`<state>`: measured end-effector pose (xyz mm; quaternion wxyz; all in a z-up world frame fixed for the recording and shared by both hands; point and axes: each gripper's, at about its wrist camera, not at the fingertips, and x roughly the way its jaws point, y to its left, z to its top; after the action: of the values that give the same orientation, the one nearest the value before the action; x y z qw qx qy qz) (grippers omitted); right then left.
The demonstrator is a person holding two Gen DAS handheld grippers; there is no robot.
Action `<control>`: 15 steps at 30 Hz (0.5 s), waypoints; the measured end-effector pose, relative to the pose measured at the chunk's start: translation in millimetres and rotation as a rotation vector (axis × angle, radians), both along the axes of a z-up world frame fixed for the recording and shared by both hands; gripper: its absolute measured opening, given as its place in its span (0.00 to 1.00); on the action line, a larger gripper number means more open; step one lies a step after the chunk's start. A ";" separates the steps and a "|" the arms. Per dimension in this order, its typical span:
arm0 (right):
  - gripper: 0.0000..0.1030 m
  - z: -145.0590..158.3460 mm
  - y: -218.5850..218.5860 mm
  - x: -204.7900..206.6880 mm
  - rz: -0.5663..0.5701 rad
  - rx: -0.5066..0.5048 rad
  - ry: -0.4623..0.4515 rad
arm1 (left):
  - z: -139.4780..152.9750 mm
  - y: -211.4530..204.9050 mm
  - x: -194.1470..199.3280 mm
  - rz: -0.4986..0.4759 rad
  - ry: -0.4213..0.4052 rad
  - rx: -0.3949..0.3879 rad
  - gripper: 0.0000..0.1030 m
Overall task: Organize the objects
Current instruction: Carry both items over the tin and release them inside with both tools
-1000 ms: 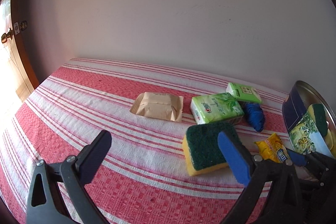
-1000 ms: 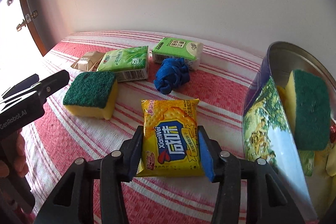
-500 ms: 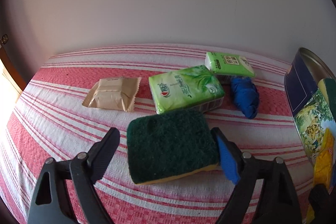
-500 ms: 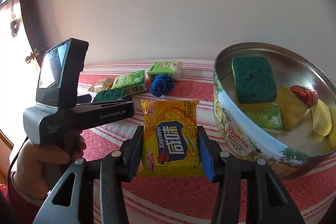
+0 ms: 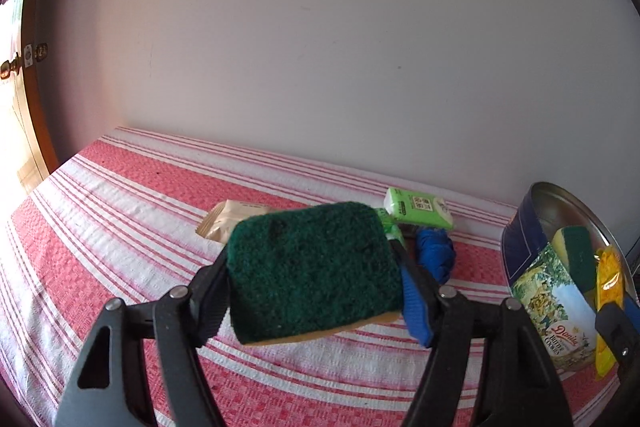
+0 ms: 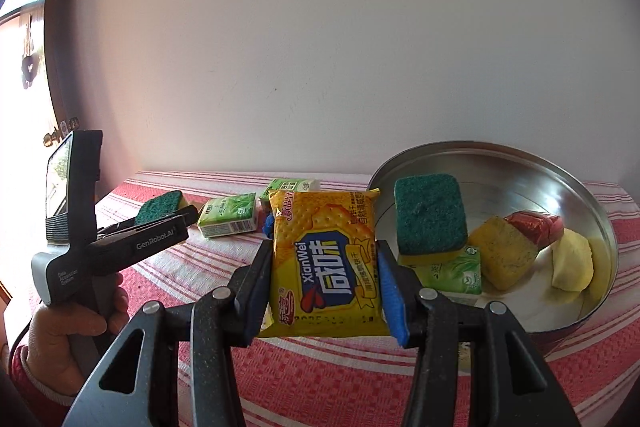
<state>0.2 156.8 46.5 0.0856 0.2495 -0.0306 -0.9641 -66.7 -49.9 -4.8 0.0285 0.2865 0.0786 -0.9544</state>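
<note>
Moved: sponge [image 5: 312, 271] lifted off cloth, left gripper [image 5: 316, 291] just closed onto it.
Right gripper [image 6: 324, 267]: clamped on "XianWei" packet [image 6: 324, 263].
Left view only: "Danisa" tin [image 5: 560, 311] label.

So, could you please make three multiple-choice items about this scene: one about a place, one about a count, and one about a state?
1. Where does the sponge with no gripper on it lie?
A. inside the round tin
B. on the striped cloth
C. on the beige packet

2. How many green tissue packs lie on the cloth outside the tin?
A. one
B. two
C. four

3. What does the right gripper do?
A. hangs open and empty
B. clamps the yellow cracker packet
C. clamps a blue cloth

Answers:
1 A: the loose sponge rests in the tin, while the left gripper clamps the other sponge.
2 B: the large pack and the small pack lie there.
3 B: the right gripper presses both sides of the cracker packet.
</note>
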 end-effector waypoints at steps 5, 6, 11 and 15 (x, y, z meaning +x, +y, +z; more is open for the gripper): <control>0.50 13.2 20.8 3.1 -0.062 0.009 0.054 | 30.1 32.8 15.6 -0.048 0.112 -0.036 0.70; 0.50 15.4 25.1 2.7 -0.075 0.009 0.062 | 34.9 39.0 17.4 -0.062 0.119 -0.028 0.70; 0.50 26.4 52.3 2.7 -0.170 0.036 0.099 | 52.2 77.7 21.0 -0.142 0.147 -0.041 0.70; 0.50 29.0 75.9 -2.7 -0.245 0.030 0.105 | 61.2 104.4 25.9 -0.195 0.166 -0.060 0.70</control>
<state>-2.5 232.7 75.5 -0.0352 0.1944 -0.0417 -0.9794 -40.8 54.5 56.4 -0.0623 0.2120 0.0237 -0.9750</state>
